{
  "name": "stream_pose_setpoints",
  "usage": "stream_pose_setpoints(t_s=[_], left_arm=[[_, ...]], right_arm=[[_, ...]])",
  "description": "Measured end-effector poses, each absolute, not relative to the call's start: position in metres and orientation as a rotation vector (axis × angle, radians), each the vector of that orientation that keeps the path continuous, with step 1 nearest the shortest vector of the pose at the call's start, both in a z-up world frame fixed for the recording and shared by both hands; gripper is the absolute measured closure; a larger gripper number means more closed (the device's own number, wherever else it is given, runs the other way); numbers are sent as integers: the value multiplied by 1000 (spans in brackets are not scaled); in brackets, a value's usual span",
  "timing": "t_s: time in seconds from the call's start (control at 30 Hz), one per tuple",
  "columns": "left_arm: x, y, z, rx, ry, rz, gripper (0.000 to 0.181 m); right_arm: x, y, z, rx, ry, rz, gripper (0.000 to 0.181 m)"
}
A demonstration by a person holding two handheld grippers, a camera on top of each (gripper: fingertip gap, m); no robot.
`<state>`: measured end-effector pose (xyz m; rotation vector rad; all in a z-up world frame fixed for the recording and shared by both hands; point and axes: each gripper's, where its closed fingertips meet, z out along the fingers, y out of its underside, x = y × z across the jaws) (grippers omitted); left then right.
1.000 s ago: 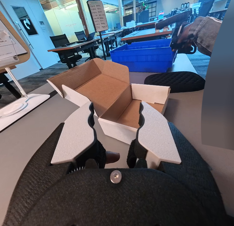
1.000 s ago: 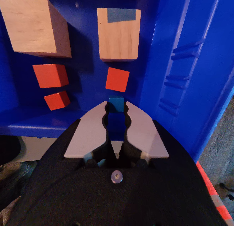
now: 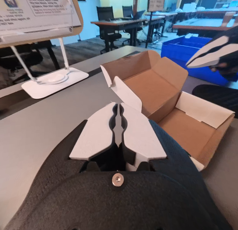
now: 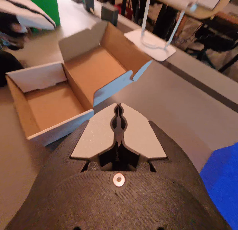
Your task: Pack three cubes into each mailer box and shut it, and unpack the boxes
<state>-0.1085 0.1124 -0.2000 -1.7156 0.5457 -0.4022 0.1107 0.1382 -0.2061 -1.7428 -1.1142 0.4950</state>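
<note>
Lying open on the grey tabletop point(image 3: 51, 127), one mailer box point(image 3: 171, 114): white outside, bare brown card inside, its lid point(image 3: 152, 84) thrown back toward the far edge with side flaps standing. Tray empty in both views; no cube is visible in either picture, so the cubes' place cannot be told from here. Handling, as a judgement: light, thin corrugated card, stiff along its folds but easily crushed or skidded across the smooth tabletop; best taken by a thin edge, the front lip of the lid or a wall of the tray, pinched flat between the fingers, with the other claw steadying the tray. Left claw point(image 3: 118, 106): nearly closed, a narrow slit between the tips, nothing in it, hovering just beside the near left wall of the box. Right claw point(image 4: 119, 105): tips together, nothing held, poised by the near corner of the tray, close to the lid's side flap point(image 4: 113, 87). Each claw shows far off in the other's view, also pinched together. Blue bin point(image 3: 193, 54): on the tabletop beyond the box, contents not visible. Dark padded rest point(image 3: 216, 93): between bin and box. Sign stand point(image 3: 55, 81): white base and clear legs near the far left edge, carrying a printed instruction card; its wording is left unrecorded. Whiteboard point(image 3: 156, 0) in the room behind bears handwriting, too blurred to matter. No brand or label on the box itself.
</note>
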Motion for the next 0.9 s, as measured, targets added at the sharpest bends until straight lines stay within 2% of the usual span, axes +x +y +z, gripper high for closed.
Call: stream_pose_setpoints(t_s=[0.23, 0.37, 0.9], left_arm=[[-93, 146, -241, -1924, 588, -561, 180], [-75, 139, -229, -1831, 650, -696, 181], [-67, 100, -207, -1529, 950, -320, 181]], right_arm=[[87, 168, -243, -1910, -1125, 671, 180], [72, 160, -233, -1851, -1146, 811, 180], [67, 130, -206, -1573, -1264, 621, 181]])
